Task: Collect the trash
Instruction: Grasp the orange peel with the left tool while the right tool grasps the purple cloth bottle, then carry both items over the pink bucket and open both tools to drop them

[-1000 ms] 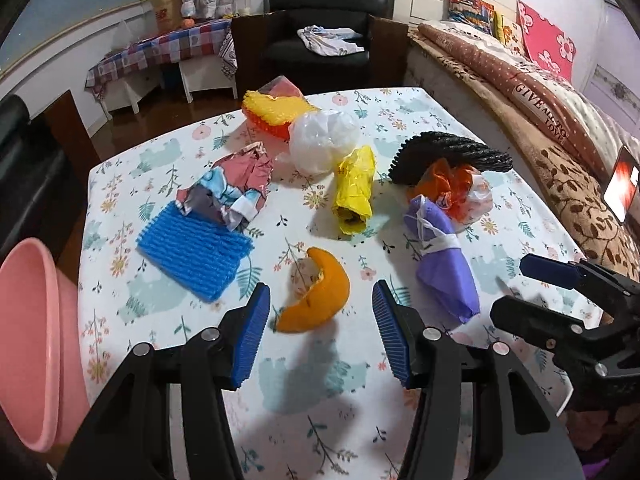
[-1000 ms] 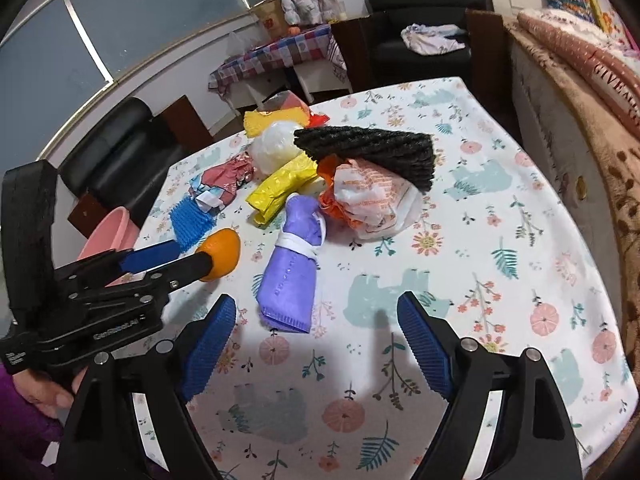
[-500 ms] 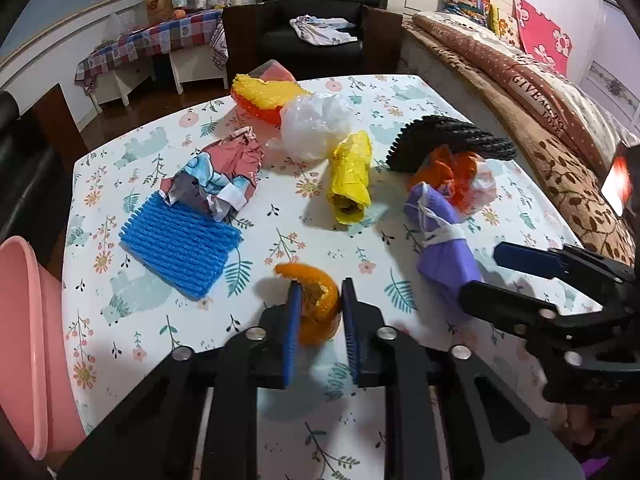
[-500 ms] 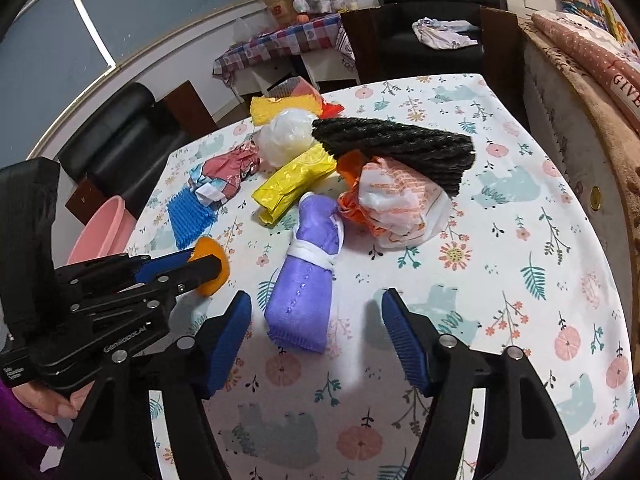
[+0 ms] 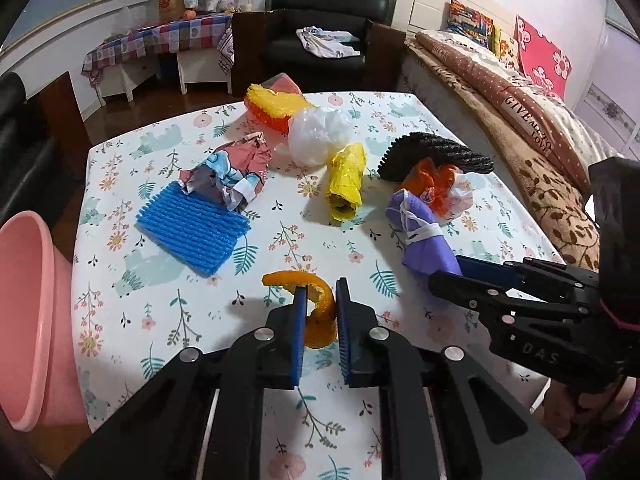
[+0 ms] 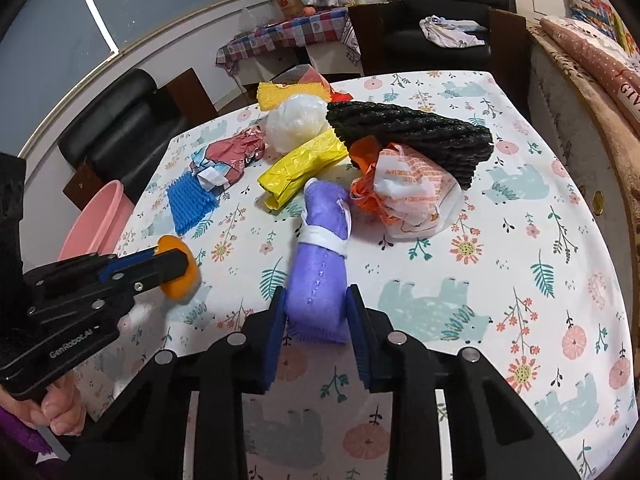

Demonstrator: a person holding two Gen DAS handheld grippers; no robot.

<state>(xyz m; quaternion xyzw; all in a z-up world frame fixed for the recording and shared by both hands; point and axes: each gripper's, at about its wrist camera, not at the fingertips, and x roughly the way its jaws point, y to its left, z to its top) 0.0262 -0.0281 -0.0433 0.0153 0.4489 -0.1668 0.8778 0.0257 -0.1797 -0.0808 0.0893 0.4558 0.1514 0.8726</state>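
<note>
My left gripper point(image 5: 321, 312) is shut on an orange peel point(image 5: 318, 306) and holds it just above the floral tablecloth point(image 5: 168, 280); the peel also shows in the right wrist view point(image 6: 178, 266). My right gripper point(image 6: 318, 312) is closed around the near end of a purple tied bag point(image 6: 322, 248), which lies on the table and also shows in the left wrist view point(image 5: 420, 236). Other trash lies further back: a yellow bag point(image 5: 346, 186), a white plastic bag point(image 5: 320, 134), a blue foam net point(image 5: 192, 230), crumpled paper point(image 5: 232, 172), an orange-white bag point(image 6: 408, 192) and a black foam net point(image 6: 416, 134).
A pink basin point(image 5: 24, 312) stands off the table's left edge. A yellow and orange foam net point(image 5: 276, 106) lies at the far edge. A bed point(image 5: 520, 112) runs along the right side, and a black armchair point(image 5: 324, 40) stands behind the table.
My left gripper closed on the orange peel and lifted it slightly. My right gripper moved forward and narrowed its fingers around the purple bag.
</note>
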